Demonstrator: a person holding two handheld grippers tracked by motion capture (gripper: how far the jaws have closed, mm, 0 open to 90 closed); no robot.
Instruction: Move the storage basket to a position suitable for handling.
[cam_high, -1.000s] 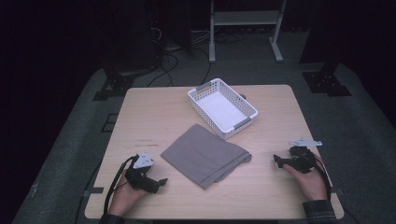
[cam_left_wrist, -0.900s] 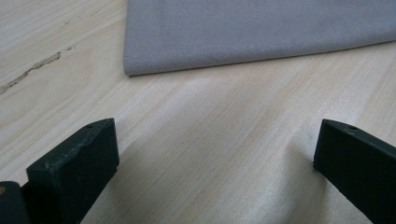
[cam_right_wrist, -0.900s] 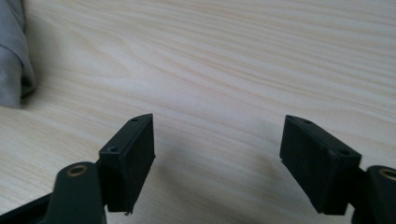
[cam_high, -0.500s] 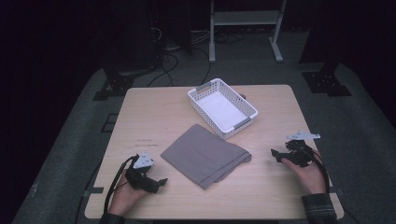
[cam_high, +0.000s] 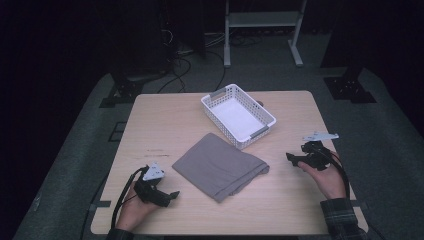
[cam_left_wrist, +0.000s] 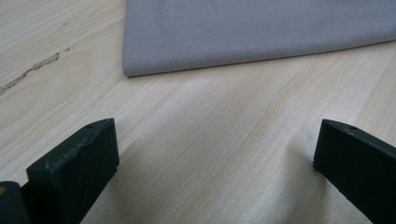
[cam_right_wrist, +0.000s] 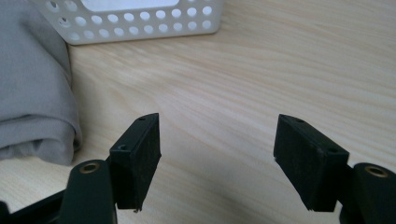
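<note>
we work at the wooden table (cam_high: 165, 125), where the folded grey cloth (cam_high: 220, 165) lies flat in the middle, its far corner just beside the empty white basket (cam_high: 238, 115). we judge this to be the approach step, with neither side gripping yet. our left gripper (cam_high: 170, 196) rests near the cloth's left corner, jaws spread wide with nothing between them; our right gripper (cam_high: 292, 159) hangs near the cloth's right edge, also released. next, we think, each must close in on a cloth edge and pinch it.
</note>
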